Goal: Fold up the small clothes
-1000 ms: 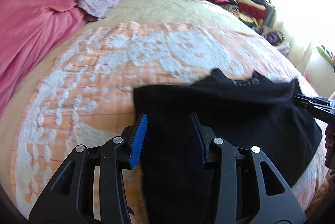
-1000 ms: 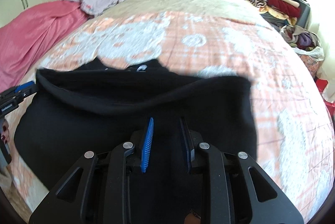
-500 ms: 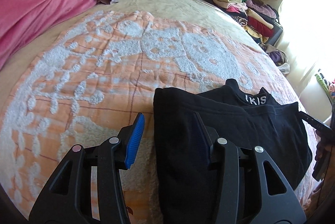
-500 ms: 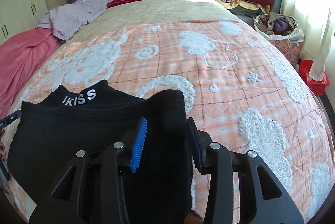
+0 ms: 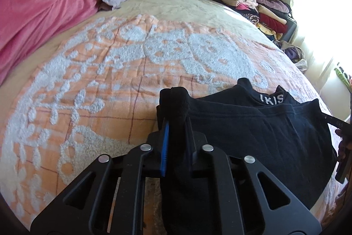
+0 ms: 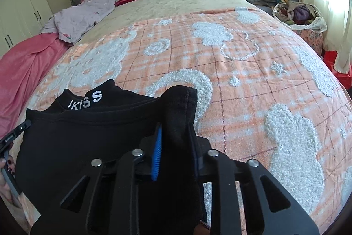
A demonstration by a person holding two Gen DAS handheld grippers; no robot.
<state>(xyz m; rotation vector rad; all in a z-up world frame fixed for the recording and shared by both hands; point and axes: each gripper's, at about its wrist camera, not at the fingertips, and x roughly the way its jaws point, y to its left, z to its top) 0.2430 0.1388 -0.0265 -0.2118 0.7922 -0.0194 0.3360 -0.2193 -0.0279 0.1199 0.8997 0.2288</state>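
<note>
- Black cotton garment (image 5: 253, 136) with white waistband lettering lies on the orange-and-white tufted bedspread (image 5: 99, 81)
- Left gripper (image 5: 176, 122) is clenched on its left corner
- Right gripper (image 6: 173, 131) is closing, its jaws pinching the right corner
- Step, as I judge: both corners taken for a fold
- Next calls for lifting both together, keeping the edge taut

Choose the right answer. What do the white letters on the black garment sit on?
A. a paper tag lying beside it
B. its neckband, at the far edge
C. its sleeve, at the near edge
B: the white letters run along the raised neckband at the far edge of the black garment.
</note>
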